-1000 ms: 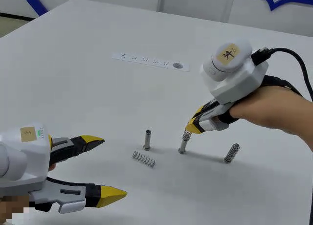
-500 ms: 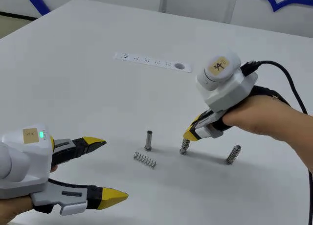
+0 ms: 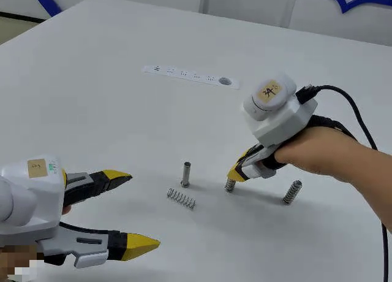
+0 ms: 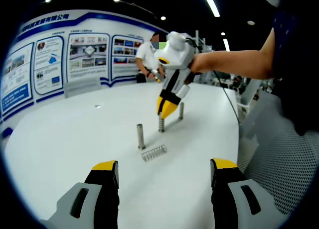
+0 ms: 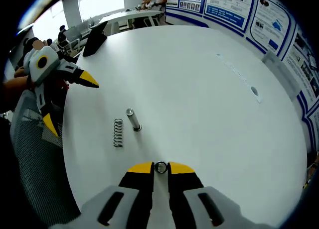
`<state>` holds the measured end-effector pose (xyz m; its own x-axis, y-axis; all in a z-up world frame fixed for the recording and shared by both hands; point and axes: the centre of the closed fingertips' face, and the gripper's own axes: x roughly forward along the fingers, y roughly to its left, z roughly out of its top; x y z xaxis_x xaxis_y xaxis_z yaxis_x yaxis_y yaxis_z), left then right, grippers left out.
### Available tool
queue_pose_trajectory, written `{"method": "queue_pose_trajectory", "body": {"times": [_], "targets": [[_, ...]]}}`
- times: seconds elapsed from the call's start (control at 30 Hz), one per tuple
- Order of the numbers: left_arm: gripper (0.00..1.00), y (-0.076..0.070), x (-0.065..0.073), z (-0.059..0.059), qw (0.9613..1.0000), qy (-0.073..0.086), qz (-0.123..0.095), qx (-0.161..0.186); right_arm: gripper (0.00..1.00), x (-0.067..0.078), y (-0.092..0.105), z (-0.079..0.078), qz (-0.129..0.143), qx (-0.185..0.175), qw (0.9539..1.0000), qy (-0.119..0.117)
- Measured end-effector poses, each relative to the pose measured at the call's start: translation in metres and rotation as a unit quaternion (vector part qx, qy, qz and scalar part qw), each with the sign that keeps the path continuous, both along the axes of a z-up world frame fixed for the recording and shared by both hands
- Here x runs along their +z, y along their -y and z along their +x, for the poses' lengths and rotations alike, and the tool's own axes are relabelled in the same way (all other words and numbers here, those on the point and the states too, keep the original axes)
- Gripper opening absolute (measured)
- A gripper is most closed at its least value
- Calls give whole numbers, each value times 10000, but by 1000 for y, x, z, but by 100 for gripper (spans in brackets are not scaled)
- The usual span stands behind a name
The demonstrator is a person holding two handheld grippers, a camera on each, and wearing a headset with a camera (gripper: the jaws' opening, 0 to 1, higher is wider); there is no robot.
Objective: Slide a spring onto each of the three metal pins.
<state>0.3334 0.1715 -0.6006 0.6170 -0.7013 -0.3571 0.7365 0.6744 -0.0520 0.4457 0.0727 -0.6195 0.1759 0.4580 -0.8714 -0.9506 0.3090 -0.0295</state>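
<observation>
Tips of the right tool (image 3: 236, 173) pinch a spring (image 3: 230, 184) and hide its top; the pin inside is hard to see. The left tool (image 3: 131, 211) is wide open. A loose spring (image 3: 180, 198) lies by a bare pin (image 3: 185, 173) on the tabletop (image 3: 110, 110).

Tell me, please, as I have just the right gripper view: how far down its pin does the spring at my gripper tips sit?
Observer: In the head view, the spring shows coils right down to the table, with the right gripper pinching its top.
Operator: Thank you. Is there a third pin? I see one bare pin.
Observer: Yes. The third pin stands beyond yours, on the side away from the bare pin, and it already wears a spring.
</observation>
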Motion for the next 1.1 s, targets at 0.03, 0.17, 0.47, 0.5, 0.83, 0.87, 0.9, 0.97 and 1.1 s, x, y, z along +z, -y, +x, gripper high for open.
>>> {"method": "queue_pose_trajectory", "body": {"times": [0.03,0.17,0.47,0.5,0.83,0.87,0.9,0.97,1.1], "targets": [[76,0,0,0,10000,5,-5,-1,12,0,0,0,2,12,10000,23],[76,0,-1,0,10000,-1,-9,-6,15,2,0,0,41,60,9999,78],[76,2,1,2,10000,17,-8,-33,17,20,1,0,219,76,9992,336],[76,2,1,3,10000,20,-2,-35,17,22,1,-1,242,85,9990,365],[76,5,0,1,10000,-1,10,-62,17,35,-22,-17,445,351,9973,467],[76,4,1,2,10000,10,4,-48,17,35,-26,-20,457,401,9971,457],[76,4,1,2,10000,16,4,-41,17,35,-28,-21,469,430,9970,450],[76,3,2,2,10000,27,0,-26,17,33,-34,-27,482,503,9967,414],[76,2,2,2,10000,23,3,-10,17,28,-43,-36,479,637,9962,353]]}}
